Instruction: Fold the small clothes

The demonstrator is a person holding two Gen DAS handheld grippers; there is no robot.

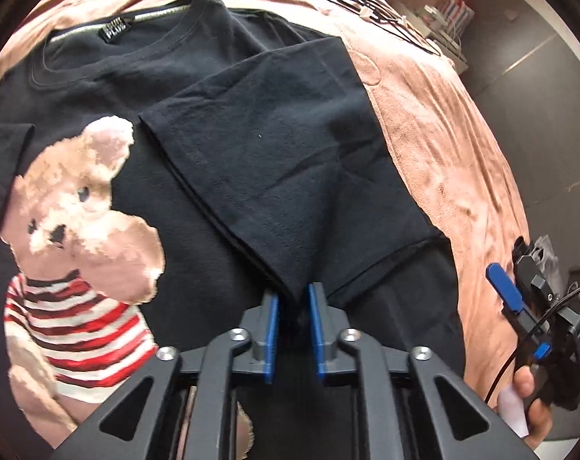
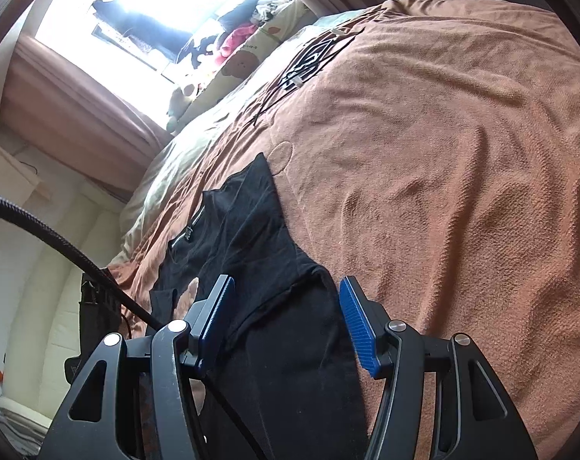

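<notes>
Bear print [image 1: 79, 237]: legs hidden behind the left gripper's [image 1: 294, 306] frame.
Neck label [image 1: 115, 28]: lettering too blurred to read.
Hand [image 1: 531, 402]: mostly cut off at the edge.

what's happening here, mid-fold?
Yes, mid-fold. A person holds a tool in each hand over a black T-shirt with a teddy bear print, spread on a brown blanket on a bed. The left tool is pinching the corner of the sleeve, which is already folded in over the shirt's body. The right tool is open, holding nothing, beside the shirt's edge. The rest of the shirt is not yet folded.
</notes>
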